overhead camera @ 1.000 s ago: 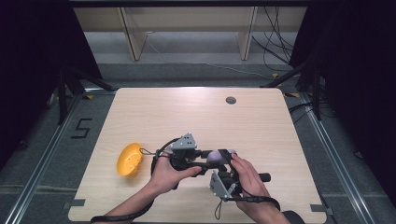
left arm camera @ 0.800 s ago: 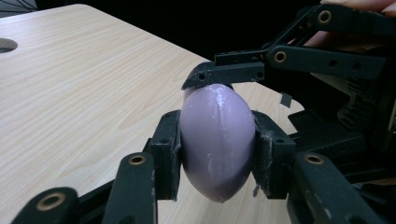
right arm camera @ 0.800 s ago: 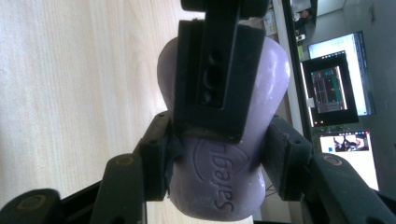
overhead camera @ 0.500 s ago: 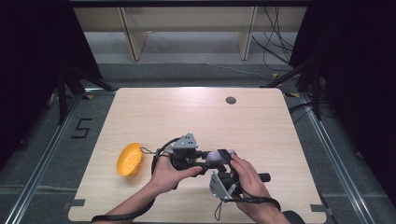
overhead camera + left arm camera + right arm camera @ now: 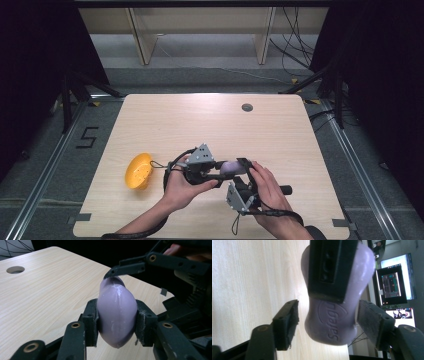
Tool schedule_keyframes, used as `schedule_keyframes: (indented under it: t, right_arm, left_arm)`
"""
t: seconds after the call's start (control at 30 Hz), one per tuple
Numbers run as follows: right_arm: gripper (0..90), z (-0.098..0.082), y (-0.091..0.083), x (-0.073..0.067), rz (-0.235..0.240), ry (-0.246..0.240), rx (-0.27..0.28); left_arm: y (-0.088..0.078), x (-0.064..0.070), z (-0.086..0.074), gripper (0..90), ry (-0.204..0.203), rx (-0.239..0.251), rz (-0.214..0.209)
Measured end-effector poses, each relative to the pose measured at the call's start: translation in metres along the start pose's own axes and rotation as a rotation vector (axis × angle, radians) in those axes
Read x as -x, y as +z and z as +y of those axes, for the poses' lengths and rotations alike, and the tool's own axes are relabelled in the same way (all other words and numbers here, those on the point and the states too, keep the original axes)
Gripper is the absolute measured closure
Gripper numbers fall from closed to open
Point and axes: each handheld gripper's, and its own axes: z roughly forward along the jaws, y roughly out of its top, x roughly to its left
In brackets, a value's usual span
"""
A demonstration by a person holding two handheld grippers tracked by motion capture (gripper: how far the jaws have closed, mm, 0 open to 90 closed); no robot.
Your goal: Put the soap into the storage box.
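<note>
A purple bar of soap [image 5: 116, 315] stamped "Safeguard" [image 5: 334, 322] is held above the table near its front edge [image 5: 231, 167]. My left gripper [image 5: 116, 322] is shut on it, with a pad pressed on each broad side. My right gripper [image 5: 329, 322] reaches around the same bar from the other end. Its jaws have just been opening, so its pads [image 5: 287, 320] now stand off the soap with a gap on both sides. One left jaw lies across the bar in the right gripper view. In the high view the two grippers [image 5: 227, 170] meet at the soap, one in each hand.
A yellow bowl [image 5: 138, 171] lies tipped on the wooden table [image 5: 200, 125] to the left of the hands. A round cable hole [image 5: 247, 107] sits near the far edge. Cables and frame legs are on the floor beyond.
Both hands stay in place at the soap. From above, the right gripper's jaws look slightly wider around the bar than before.
</note>
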Motion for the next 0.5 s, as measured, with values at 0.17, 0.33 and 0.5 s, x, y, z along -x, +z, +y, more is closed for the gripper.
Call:
schedule_keyframes:
  t: [0.17,0.33,0.5]
  right_arm:
    - [34.3,-0.003,-0.004,0.004,-0.011,-0.040,0.003]
    - [33.7,-0.008,-0.007,0.005,-0.025,-0.029,-0.007]
    - [33.5,-0.015,-0.013,0.006,-0.024,-0.006,-0.008]
  left_arm:
    - [0.001,0.000,0.001,58.9,0.029,-0.006,0.024]
    - [0.001,0.000,0.000,58.9,0.022,-0.005,0.032]
    - [0.001,-0.002,0.000,58.9,0.013,-0.007,0.062]
